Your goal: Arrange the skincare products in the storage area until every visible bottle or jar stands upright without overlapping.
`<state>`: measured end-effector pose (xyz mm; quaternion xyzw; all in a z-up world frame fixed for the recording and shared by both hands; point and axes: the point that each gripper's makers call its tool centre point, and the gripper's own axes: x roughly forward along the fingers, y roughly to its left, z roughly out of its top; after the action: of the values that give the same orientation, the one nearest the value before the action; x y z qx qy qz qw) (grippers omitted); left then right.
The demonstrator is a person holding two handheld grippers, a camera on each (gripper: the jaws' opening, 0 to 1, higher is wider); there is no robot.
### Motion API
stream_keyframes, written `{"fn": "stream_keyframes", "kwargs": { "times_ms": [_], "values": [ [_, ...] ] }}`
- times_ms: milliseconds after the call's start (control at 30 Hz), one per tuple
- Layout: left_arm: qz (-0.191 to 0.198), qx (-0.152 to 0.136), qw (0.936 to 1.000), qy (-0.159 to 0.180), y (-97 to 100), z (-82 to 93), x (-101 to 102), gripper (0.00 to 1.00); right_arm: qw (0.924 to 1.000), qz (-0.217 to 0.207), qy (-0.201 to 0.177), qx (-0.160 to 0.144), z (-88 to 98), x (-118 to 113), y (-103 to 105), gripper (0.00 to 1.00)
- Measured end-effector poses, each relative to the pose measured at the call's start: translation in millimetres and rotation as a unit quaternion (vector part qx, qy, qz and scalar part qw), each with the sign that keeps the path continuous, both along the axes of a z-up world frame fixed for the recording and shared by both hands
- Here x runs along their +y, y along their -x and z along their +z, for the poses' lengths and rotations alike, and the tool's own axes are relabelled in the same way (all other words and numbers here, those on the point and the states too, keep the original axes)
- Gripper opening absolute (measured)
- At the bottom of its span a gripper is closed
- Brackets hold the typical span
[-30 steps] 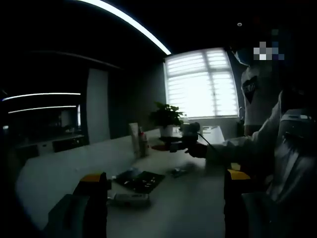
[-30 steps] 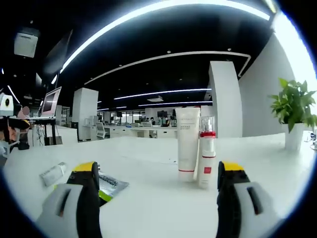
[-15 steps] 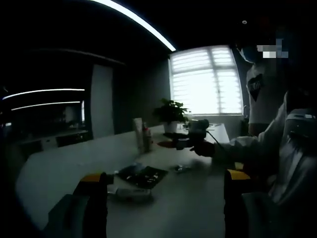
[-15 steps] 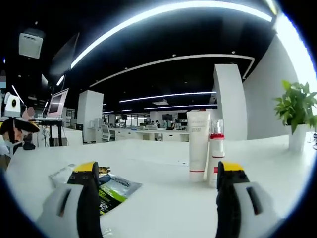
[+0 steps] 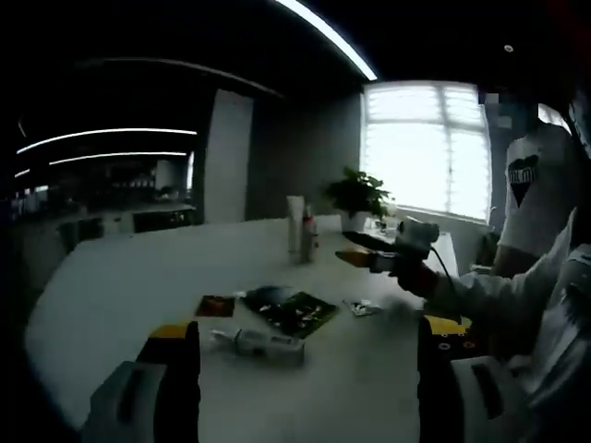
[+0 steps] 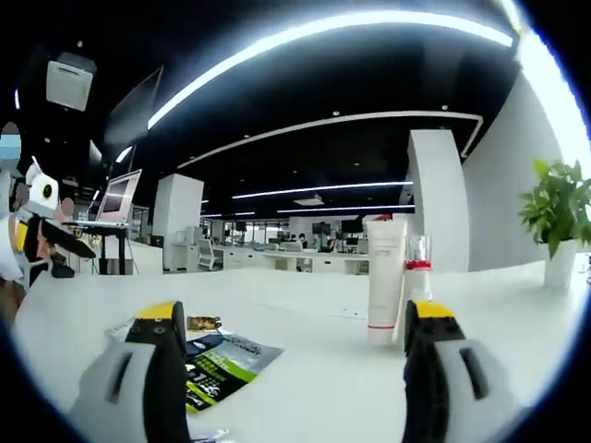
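A white tube (image 6: 385, 280) and a clear bottle with a red collar (image 6: 414, 286) stand upright side by side on the white table (image 6: 305, 369); they also show far off as the tube (image 5: 295, 229) and the bottle (image 5: 308, 237). A small white tube (image 5: 267, 344) lies on its side near my left gripper (image 5: 309, 388), which is open and holds nothing. Dark green sachets (image 5: 295, 310) lie flat mid-table, seen again as sachets (image 6: 217, 360). My right gripper (image 6: 295, 374) is open and holds nothing, low over the table; it also appears held in a person's hand as the right gripper (image 5: 383, 258).
A potted plant (image 5: 358, 198) stands at the far table end, also seen as the plant (image 6: 559, 217). A small red-brown packet (image 5: 214, 305) and a small clear sachet (image 5: 362, 308) lie flat. The person's sleeve (image 5: 489, 291) reaches in from the right.
Both views have shifted with the hands. The left view pulled back and rose, showing more table and a red-brown packet. The right view swung left; the tube and bottle now sit by its right jaw.
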<state>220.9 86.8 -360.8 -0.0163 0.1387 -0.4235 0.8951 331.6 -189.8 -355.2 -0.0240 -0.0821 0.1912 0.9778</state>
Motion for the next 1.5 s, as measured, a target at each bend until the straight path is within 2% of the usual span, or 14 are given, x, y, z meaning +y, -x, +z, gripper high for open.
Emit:
{"fn": "stream_keyframes", "kwargs": {
  "times_ms": [167, 300, 367, 600, 700, 767, 900, 1033, 1133, 1233, 1300, 1367, 1433, 1500],
  "values": [
    [0.061, 0.035, 0.9972, 0.024, -16.1, 5.8, 8.8, 1.0, 1.0, 0.003, -0.002, -0.004, 0.8, 4.4, 5.9, 0.99],
    [0.1, 0.082, 0.9913, 0.026, -30.7, -2.4, 15.4, 1.0, 0.9999, 0.006, 0.006, -0.007, 1.9, 6.5, 7.3, 0.99],
    [0.11, 0.095, 0.9891, 0.025, -36.9, -7.7, 18.0, 1.0, 0.9999, 0.007, 0.003, -0.011, 4.0, 6.5, 8.7, 0.99],
    [0.116, 0.147, 0.982, 0.028, -46.0, -14.2, 13.7, 1.0, 0.9996, 0.01, 0.011, -0.023, 7.7, 8.9, 11.6, 0.98],
    [0.119, 0.187, 0.9752, 0.006, -52.9, -21.5, 12.5, 1.0, 0.9995, 0.012, 0.013, -0.028, 9.6, 9.5, 12.2, 0.98],
    [0.118, 0.205, 0.9713, -0.023, -55.5, -26.8, 10.7, 1.0, 0.9994, 0.012, 0.011, -0.032, 12.1, 9.6, 14.2, 0.98],
    [0.117, 0.22, 0.9671, -0.048, -60.8, -29.8, -0.2, 1.0, 0.9993, 0.011, 0.008, -0.036, 13.9, 8.9, 16.3, 0.97],
    [0.11, 0.232, 0.9657, -0.039, -61.7, -27.8, -6.8, 1.0, 0.9993, 0.01, 0.007, -0.034, 13.1, 7.6, 16.8, 0.97],
    [0.109, 0.269, 0.957, -0.007, -59.9, -28.2, -10.5, 1.0, 0.9993, 0.011, 0.004, -0.037, 14.1, 7.5, 17.5, 0.97],
    [0.112, 0.28, 0.9534, -0.01, -64.2, -27.9, -8.3, 1.0, 0.9993, 0.012, 0.004, -0.037, 13.8, 8.2, 17.9, 0.97],
    [0.11, 0.301, 0.9471, -0.017, -63.1, -29.7, -8.8, 1.0, 0.9993, 0.013, 0.006, -0.035, 12.7, 9.2, 17.9, 0.97],
    [0.111, 0.332, 0.9368, -0.012, -61.7, -32.1, -10.9, 1.0, 0.9993, 0.013, 0.008, -0.033, 11.5, 9.8, 18.0, 0.96],
    [0.119, 0.378, 0.9178, -0.027, -58.1, -41.8, -10.2, 1.0, 0.9993, 0.013, 0.009, -0.032, 10.9, 10.1, 17.9, 0.96],
    [0.134, 0.404, 0.9042, -0.037, -57.7, -48.9, -7.8, 1.0, 0.9994, 0.014, 0.012, -0.03, 9.1, 11.5, 18.4, 0.96]
  ]
}}
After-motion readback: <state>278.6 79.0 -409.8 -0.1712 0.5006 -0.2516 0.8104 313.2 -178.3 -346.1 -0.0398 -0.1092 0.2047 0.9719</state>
